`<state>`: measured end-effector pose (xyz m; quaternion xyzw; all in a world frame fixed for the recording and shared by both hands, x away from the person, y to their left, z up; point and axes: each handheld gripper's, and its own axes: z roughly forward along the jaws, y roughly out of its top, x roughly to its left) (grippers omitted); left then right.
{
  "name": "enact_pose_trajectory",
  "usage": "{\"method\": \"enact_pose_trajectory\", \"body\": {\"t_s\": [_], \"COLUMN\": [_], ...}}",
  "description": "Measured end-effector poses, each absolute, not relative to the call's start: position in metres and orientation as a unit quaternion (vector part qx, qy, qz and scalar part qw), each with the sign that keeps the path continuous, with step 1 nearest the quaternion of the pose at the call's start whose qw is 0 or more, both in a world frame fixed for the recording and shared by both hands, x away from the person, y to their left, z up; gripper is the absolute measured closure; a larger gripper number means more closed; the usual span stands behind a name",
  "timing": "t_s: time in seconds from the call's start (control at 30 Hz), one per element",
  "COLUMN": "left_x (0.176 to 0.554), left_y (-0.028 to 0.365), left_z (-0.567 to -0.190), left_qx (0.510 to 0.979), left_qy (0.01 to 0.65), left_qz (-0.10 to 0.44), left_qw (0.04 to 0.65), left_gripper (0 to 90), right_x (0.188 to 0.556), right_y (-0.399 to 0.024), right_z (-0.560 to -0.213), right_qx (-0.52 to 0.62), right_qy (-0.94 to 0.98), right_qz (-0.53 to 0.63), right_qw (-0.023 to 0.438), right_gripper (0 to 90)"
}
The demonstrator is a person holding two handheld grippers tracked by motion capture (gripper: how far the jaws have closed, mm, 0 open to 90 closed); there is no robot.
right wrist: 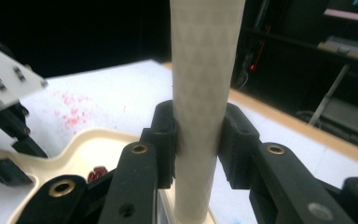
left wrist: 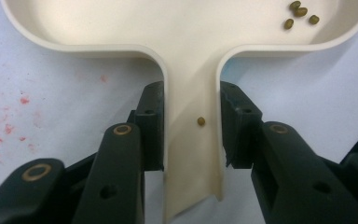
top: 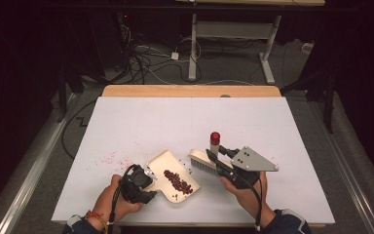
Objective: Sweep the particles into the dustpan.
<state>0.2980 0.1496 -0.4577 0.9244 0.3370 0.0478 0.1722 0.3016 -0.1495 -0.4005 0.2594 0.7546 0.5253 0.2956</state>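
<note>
The left gripper (top: 143, 178) has its jaws clamped on the handle (left wrist: 193, 140) of the dustpan (top: 168, 168), which lies flat on the table (top: 185, 122) near the front edge, a bit left of the middle. The right gripper (top: 224, 165) has its jaws clamped on the handle (right wrist: 205, 93) of the brush (top: 203, 161), just to the right of the pan. A heap of red beans (top: 177, 181) already sits in the pan, with a few small green ones (left wrist: 300, 13) near its back wall and one on the handle. Some red bits (top: 109, 160) are on the table to the left of the pan, and a few dark specks lie between the pan and the brush. The job looks like sweeping the last bits into the pan. To do it well, keep the pan flat and pressed down, so nothing slips under its lip. Bring the bristles down behind the loose bits and pull them gently toward the open side. Use short, soft strokes, since beans roll away fast. Do not tip the pan, or the heap may spill.
</note>
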Motion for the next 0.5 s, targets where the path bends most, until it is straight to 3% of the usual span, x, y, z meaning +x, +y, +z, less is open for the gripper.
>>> {"method": "enact_pose_trajectory", "body": {"t_s": [0.33,0.5], "left_x": [0.298,0.298], "left_y": [0.151,0.152], "left_z": [-0.459,-0.460], "left_qx": [0.923,0.924], "left_qy": [0.342,0.340], "left_qz": [0.046,0.046], "left_qw": [0.171,0.171], "left_gripper": [63.8,63.8], "right_x": [0.291,0.294], "right_y": [-0.135,-0.143], "right_z": [-0.398,-0.384], "right_qx": [0.251,0.238], "right_qy": [0.768,0.753], "right_qz": [0.540,0.561], "right_qw": [0.235,0.248], "right_gripper": [70.0,69.9]}}
